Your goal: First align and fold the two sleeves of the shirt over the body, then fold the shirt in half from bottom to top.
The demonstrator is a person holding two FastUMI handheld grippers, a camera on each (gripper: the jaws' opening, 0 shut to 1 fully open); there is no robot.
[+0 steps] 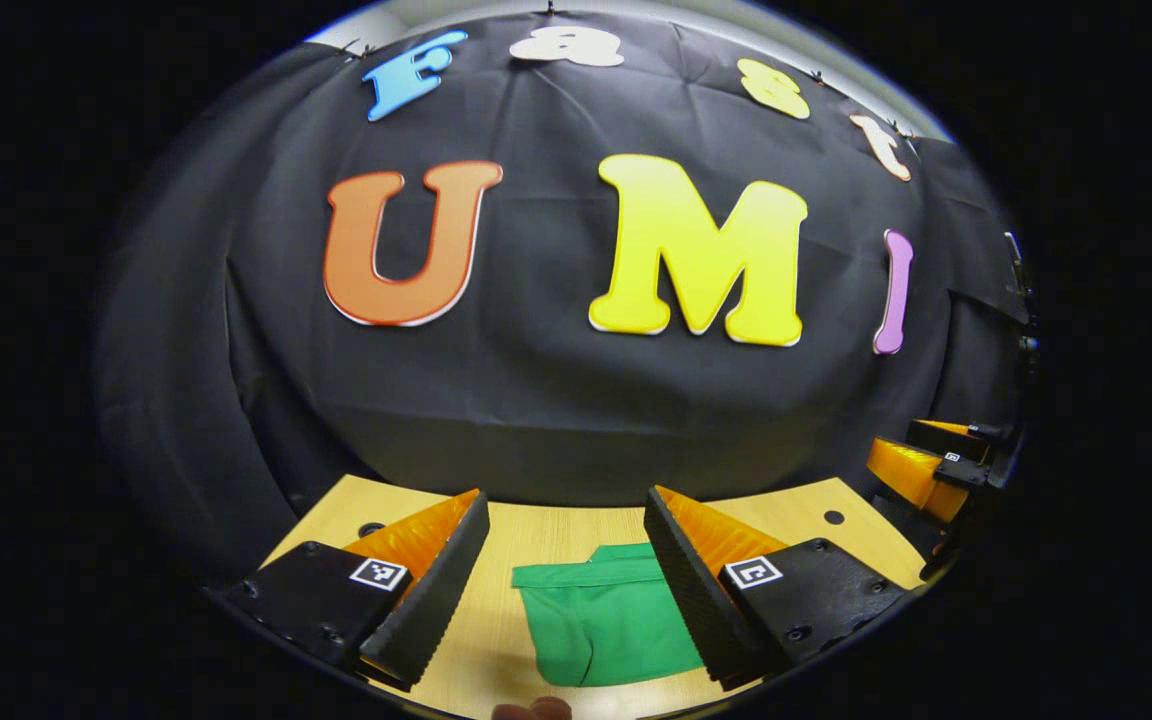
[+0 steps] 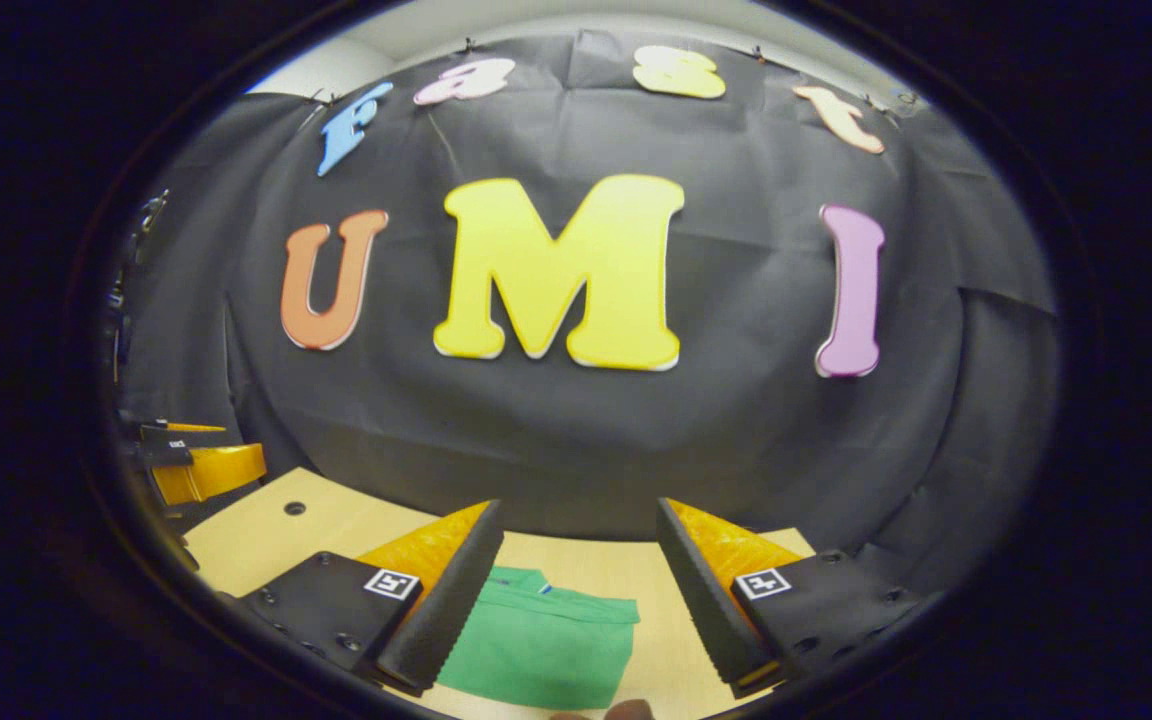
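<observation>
A green shirt (image 1: 601,620) lies folded into a compact bundle on the wooden table (image 1: 556,530), below and between the fingers of my left gripper (image 1: 561,590), which stands open and clear of the cloth. In the right gripper view the same shirt (image 2: 546,645) rests low between the fingers of my right gripper (image 2: 576,600), also open with nothing held. The right gripper (image 1: 936,465) shows at the right edge of the left gripper view. The left gripper (image 2: 191,460) shows at the left edge of the right gripper view.
The wooden table (image 2: 266,535) ends against the black cloth wall close behind the shirt. Small dark holes (image 1: 833,517) mark the tabletop near its back corners. A fingertip (image 1: 536,708) peeks in at the bottom edge.
</observation>
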